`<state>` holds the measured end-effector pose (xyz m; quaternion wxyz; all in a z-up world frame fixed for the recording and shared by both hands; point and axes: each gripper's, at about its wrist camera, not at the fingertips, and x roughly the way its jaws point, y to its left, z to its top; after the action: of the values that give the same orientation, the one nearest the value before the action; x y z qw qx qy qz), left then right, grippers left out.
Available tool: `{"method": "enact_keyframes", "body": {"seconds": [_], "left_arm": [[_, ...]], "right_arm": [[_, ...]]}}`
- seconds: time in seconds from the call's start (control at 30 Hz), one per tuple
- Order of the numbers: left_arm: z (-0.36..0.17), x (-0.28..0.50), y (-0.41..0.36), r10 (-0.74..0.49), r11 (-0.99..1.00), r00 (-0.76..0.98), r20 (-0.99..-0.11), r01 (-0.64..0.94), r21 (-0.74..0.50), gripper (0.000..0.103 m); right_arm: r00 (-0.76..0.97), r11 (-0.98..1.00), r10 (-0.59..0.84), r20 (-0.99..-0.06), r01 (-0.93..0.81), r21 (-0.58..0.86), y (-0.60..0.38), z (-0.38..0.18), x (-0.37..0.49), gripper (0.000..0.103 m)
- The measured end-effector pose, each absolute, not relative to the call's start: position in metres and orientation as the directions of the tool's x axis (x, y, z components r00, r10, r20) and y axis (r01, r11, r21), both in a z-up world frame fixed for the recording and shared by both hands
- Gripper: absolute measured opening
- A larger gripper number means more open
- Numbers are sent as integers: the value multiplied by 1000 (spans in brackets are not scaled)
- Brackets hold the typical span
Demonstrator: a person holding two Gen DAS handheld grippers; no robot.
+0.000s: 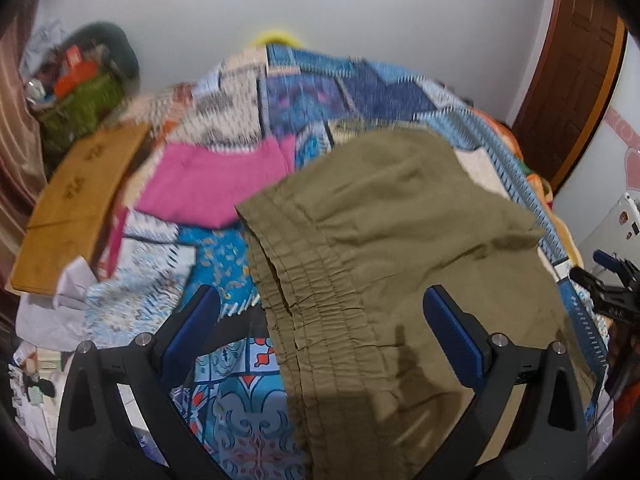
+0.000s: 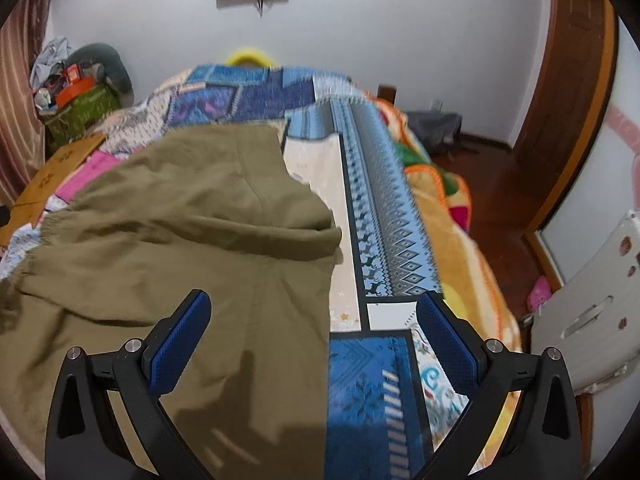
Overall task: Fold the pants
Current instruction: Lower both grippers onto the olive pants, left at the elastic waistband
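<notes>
The olive-green cotton pants [image 1: 384,248] are lying on the bed, on top of a busy blue patchwork bedspread [image 1: 304,96]. In the left wrist view they fill everything from the centre out to 3 o'clock and down to 6 o'clock, with the gathered elastic waistband [image 1: 312,312] running from about 9 o'clock of the fabric down toward 6 o'clock. The upper part looks folded over on itself, so a loose flap edge crosses the cloth toward 3 o'clock.

The left claw [image 1: 320,336] is wide open, nothing between its blue pads, and it hovers over the waistband area. One finger is over the bedspread at 7 o'clock, the other over the pants at 5 o'clock. Whether it touches the cloth is hard to tell.

From the right wrist view the pants [image 2: 192,240] take up the 9 o'clock half, and their straight edge drops down the middle toward 6 o'clock. The right claw [image 2: 314,340] is also spread open and empty, straddling that edge: one finger over the fabric, the other over the bedspread [image 2: 376,208].

Other stuff around: a pink cloth [image 1: 208,180] just beside the pants at 10 o'clock, a flat brown cardboard piece [image 1: 76,208] at 9 o'clock, and a brown wooden door [image 2: 572,92] at 2 o'clock.
</notes>
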<state>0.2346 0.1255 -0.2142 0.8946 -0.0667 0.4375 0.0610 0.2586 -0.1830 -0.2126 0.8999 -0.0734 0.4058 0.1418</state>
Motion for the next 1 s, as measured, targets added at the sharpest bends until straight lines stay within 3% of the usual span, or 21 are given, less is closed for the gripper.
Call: {"method": "enact_keyframes", "body": {"seconds": [0.1,0.17,0.27,0.33,0.47,0.53,0.6,0.67,0.8,1.0], "left_arm": [[-228,248,128,31,986,567,-823,-152,-67,102],[-235,256,130,38,987,539,-841,-153,-54,90],[-246,264,132,30,988,498,-867,-145,-49,84],[-253,267,133,14,989,479,-878,-135,-58,83],[-262,270,135,-27,989,461,-887,-116,-91,77],[-265,271,137,-47,987,457,-888,-117,-112,75],[-264,271,137,-51,987,461,-886,-110,-114,73],[-263,271,135,-39,992,467,-883,-90,-91,70],[-261,274,136,7,995,468,-884,-90,-40,69],[-264,281,148,20,996,452,-892,-87,-22,71]], "right_arm": [[593,947,195,-781,-321,-8,-185,-229,279,101],[569,942,196,-798,-337,-9,-185,-239,290,101],[557,938,193,-808,-346,-15,-185,-248,306,99],[526,936,210,-824,-351,14,-185,-254,317,91],[433,919,256,-864,-386,79,-180,-269,332,65],[434,912,260,-862,-403,72,-178,-272,331,63],[439,903,274,-855,-423,73,-177,-271,330,39],[432,905,290,-854,-415,98,-178,-272,328,25],[459,913,243,-855,-405,42,-173,-275,327,12],[426,922,241,-872,-380,70,-175,-275,326,8]]}}
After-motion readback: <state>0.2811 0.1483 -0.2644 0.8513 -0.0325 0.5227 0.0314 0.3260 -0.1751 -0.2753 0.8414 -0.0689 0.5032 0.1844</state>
